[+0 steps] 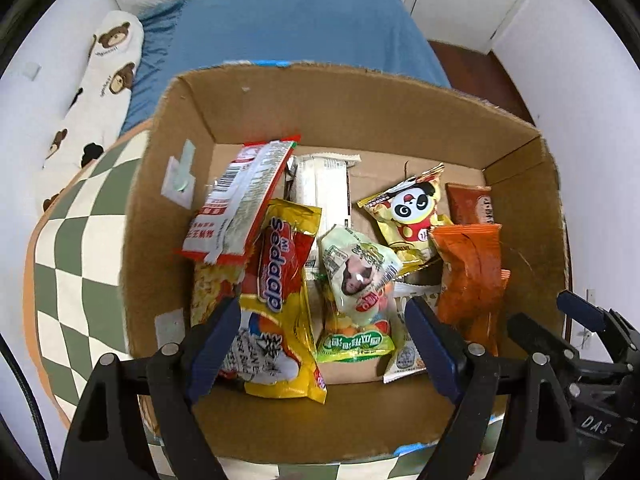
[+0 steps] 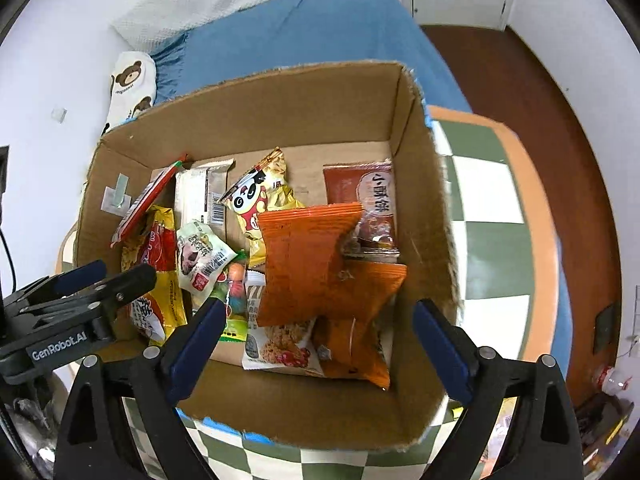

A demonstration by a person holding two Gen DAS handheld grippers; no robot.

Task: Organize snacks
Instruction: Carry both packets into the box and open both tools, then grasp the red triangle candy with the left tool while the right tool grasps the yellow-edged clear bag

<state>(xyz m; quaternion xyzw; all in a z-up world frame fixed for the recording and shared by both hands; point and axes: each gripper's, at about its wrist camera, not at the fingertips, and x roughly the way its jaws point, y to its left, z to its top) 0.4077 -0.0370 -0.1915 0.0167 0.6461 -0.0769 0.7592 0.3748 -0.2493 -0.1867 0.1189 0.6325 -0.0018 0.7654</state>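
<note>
Snacks (image 1: 288, 264): approx. a dozen pkts heaped loose in box (image 1: 360, 104) on bench (image 1: 72, 240), unsorted; left gripper (image 1: 320, 344) & right gripper (image 2: 320, 340) both apart, empty, above box.

A: What is in the cardboard box (image 1: 360, 108)?
B: Lots of snacks. A yellow noodle bag (image 1: 286, 292), a panda bag (image 1: 412, 216), an orange bag (image 1: 470, 276).
A: And the left gripper (image 1: 324, 344)?
B: Its blue fingers (image 1: 212, 344) are spread wide over the snacks, holding nothing.
</note>
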